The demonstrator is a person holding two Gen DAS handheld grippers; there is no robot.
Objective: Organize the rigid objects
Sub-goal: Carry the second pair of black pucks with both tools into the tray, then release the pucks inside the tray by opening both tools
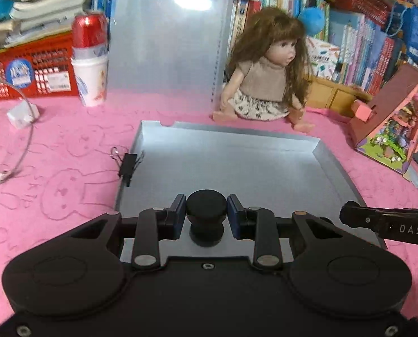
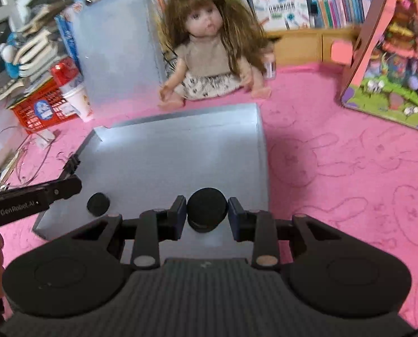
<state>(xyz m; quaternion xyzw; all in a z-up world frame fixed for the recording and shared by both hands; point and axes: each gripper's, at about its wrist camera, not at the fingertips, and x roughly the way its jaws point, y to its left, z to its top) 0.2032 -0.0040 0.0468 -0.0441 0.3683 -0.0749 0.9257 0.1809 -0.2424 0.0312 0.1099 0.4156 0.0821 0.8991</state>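
Note:
A grey shallow tray (image 1: 265, 174) lies on the pink bedcover. My left gripper (image 1: 206, 203) is shut on a black mushroom-shaped knob (image 1: 206, 219), held just above the tray's near end. In the right wrist view my right gripper (image 2: 207, 205) is shut on a second black knob (image 2: 206, 216) over the tray (image 2: 180, 154). That view also shows the left gripper's finger (image 2: 40, 196) coming in from the left with its knob (image 2: 97, 203) at the tip. The right gripper's finger (image 1: 377, 221) reaches in at the right edge of the left wrist view.
A black binder clip (image 1: 128, 165) grips the tray's left rim. Behind the tray sit a doll (image 1: 265, 78) and an upright translucent panel (image 1: 166, 42). A pink toy house (image 1: 391, 123) stands right. Left are a red basket (image 1: 26, 73), stacked cups (image 1: 90, 61) and a charger cable (image 1: 20, 118).

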